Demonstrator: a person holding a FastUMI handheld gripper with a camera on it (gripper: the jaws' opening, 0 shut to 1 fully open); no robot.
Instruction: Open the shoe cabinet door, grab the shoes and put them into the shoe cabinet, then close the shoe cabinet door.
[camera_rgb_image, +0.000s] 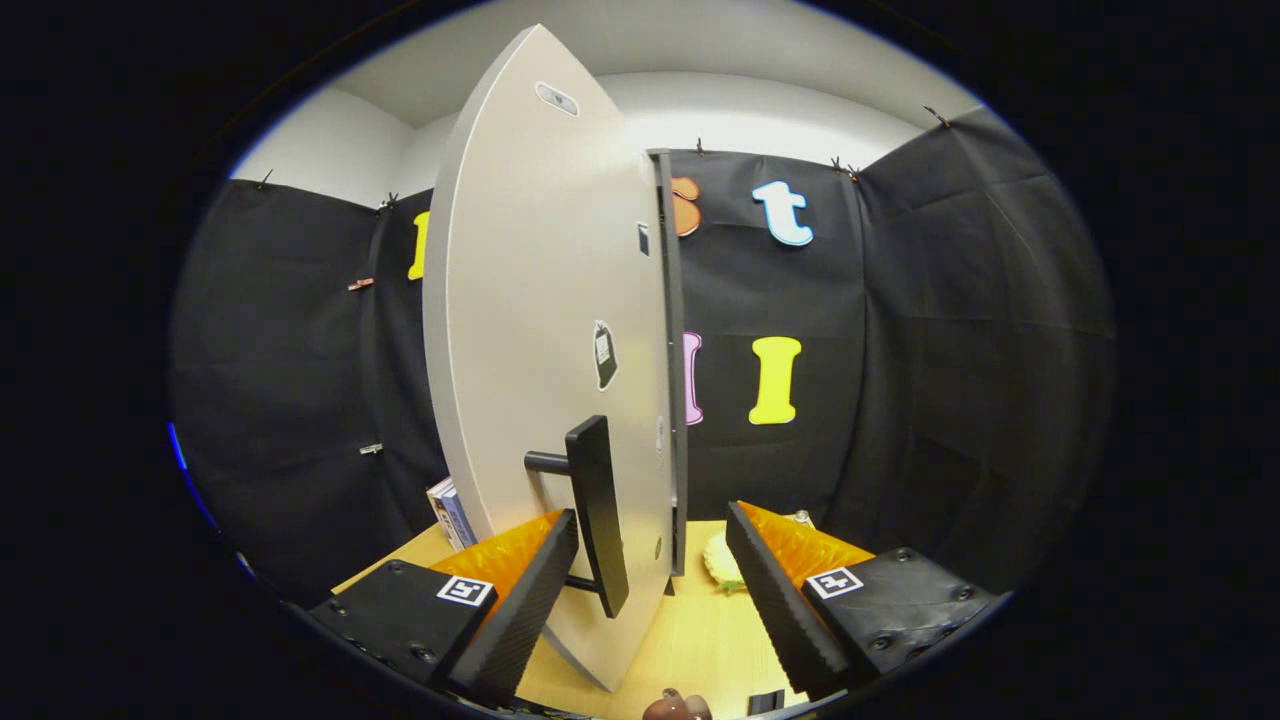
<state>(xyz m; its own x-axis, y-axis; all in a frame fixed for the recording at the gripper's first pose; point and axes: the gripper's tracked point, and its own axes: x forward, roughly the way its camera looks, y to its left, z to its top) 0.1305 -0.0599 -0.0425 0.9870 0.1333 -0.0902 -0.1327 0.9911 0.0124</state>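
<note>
While the gripper (650, 590) stands open around the handle (598, 515), the door (540, 330) hangs ajar; door-swinging is in hand; next, clamp the handle.

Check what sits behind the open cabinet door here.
Behind the cabinet door, a yellowish object peeks out on the wooden table, and boxes show at its other edge. The door hides the rest. The gripper fingers are open around the handle.
</note>
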